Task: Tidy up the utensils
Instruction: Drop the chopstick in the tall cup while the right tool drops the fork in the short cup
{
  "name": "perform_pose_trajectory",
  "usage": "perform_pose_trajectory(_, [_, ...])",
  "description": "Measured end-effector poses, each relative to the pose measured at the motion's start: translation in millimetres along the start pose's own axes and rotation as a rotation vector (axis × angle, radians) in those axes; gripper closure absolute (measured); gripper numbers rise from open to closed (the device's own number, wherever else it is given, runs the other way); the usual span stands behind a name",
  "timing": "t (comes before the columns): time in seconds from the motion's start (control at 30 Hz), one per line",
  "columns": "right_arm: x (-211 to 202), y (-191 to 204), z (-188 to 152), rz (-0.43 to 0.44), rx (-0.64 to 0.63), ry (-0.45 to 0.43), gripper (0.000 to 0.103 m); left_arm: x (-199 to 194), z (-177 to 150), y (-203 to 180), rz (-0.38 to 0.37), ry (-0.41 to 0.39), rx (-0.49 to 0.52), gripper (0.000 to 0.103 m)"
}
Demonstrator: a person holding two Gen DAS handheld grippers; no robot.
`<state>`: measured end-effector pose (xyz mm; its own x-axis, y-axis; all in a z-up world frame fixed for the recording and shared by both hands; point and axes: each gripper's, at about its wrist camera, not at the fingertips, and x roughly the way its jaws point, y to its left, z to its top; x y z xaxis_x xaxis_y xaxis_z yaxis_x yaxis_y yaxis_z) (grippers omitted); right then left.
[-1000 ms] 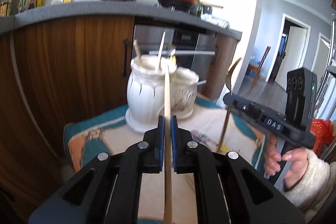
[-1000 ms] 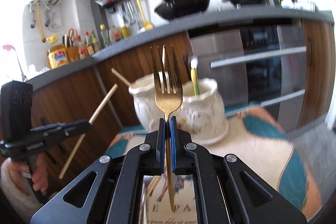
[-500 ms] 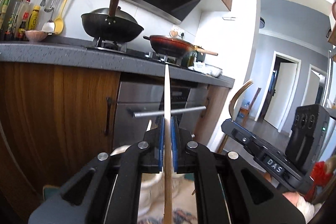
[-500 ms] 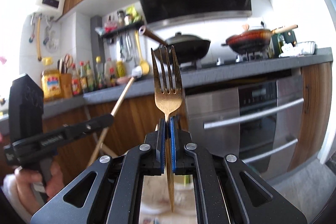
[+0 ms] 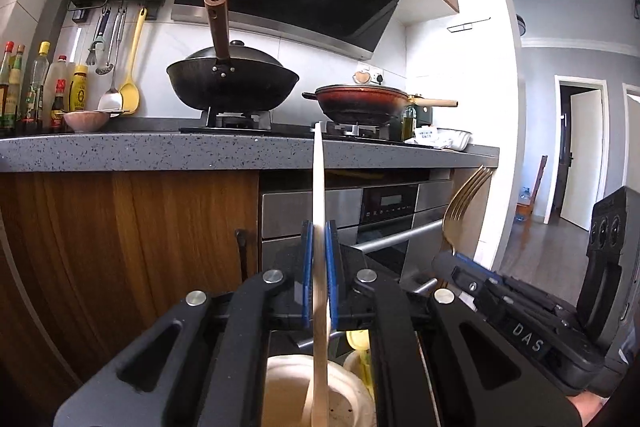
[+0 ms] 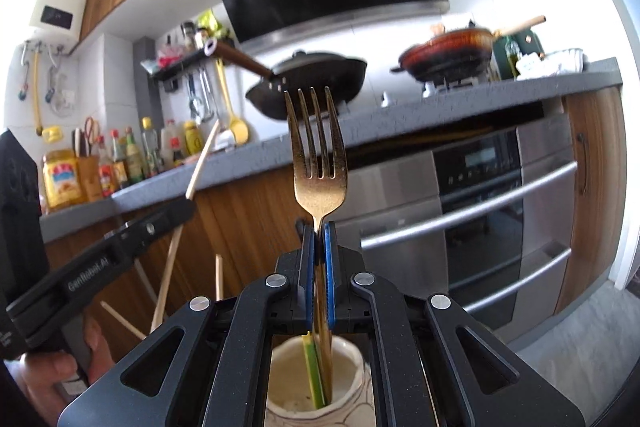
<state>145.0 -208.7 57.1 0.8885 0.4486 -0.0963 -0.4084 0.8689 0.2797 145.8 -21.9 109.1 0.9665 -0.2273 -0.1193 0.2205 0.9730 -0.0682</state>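
1. Gold-toned metal is what the fork (image 6: 319, 163) is made of; four slim tines are pointed upward, and its handle is run down between the blue pads of the right gripper (image 6: 319, 243), which are pressed tight against its neck.
2. Below that gripper the fork's handle is seen reaching down into the mouth of a cream ceramic jar (image 6: 352, 359), where a yellow-green handled utensil (image 6: 314, 375) is also stood.
3. A pale wooden chopstick (image 5: 319, 195) is pinched upright between the blue pads of the left gripper (image 5: 319, 259), its upper end reaching in front of the grey speckled counter (image 5: 120, 151).
4. Under the left gripper a second cream jar (image 5: 288, 379) is seen, with the chopstick's lower end passing in front of its opening; whether it touches the jar cannot be told.
5. From the left wrist view the fork is seen right of the chopstick, held by the other gripper, whose body is marked "DAS".
6. From the right wrist view the left gripper's side is lettered "GenRobot.AI", and a hand (image 6: 44, 383) is wrapped round its grip.
7. Behind the fork, on the counter, a black wok (image 6: 316, 83) and a red pan (image 6: 448, 51) are set on the hob; labelled bottles (image 6: 120, 163) are stood to the wok's left, their print too small to be read.
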Motion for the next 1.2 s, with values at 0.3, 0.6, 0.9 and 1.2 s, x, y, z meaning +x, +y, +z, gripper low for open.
perform_pose_trajectory(0.3, [-2, 8, -22, -0.001, -0.077, 0.083, 0.097, -27, -16, -6, 0.014, -0.084, 0.077, 0.097])
perform_pose_trajectory(0.6, [-1, 9, -26, 0.004, -0.075, 0.097, 0.097, -24, -13, -3, 0.027, -0.107, 0.066, 0.097])
perform_pose_trajectory(0.9, [4, 11, -31, 0.02, -0.09, 0.124, 0.097, -10, -24, -9, 0.025, -0.066, 0.128, 0.097])
perform_pose_trajectory(1.2, [6, 15, -34, 0.018, -0.108, 0.136, 0.097, -23, -33, -9, 0.014, 0.012, 0.172, 0.097])
